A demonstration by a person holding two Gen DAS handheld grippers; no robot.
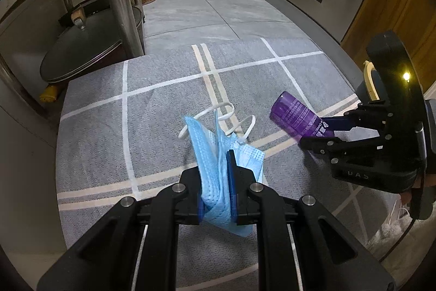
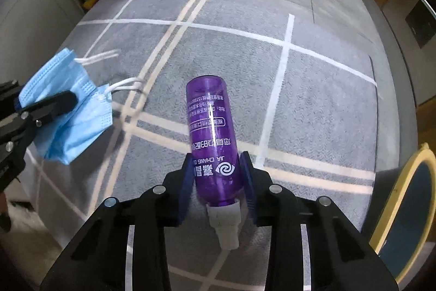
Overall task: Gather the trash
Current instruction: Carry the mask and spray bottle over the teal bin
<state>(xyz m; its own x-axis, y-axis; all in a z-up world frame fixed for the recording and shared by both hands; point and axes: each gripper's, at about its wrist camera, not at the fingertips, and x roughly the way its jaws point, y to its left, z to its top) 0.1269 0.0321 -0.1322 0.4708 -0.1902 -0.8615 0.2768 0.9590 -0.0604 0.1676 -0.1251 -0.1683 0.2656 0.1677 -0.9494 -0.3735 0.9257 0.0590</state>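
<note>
1. Left wrist view showed the left gripper clamped tight on a crumpled light-blue pleated face mask, white ear loops dangling, held above the grey woven rug with pale crossing stripes.
2. Right gripper was closed around a translucent purple plastic bottle, white cap toward the camera, also above the rug.
3. Both items hung well apart.

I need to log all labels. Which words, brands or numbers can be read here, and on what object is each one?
"JIA CHANG": purple spray bottle, in the right gripper, beside a swirl logo.
Chinese lines and digits on this bottle: too small to read.
"UAS": right gripper body, left wrist view, apparently mirrored.
Blue face mask: no text.
</note>
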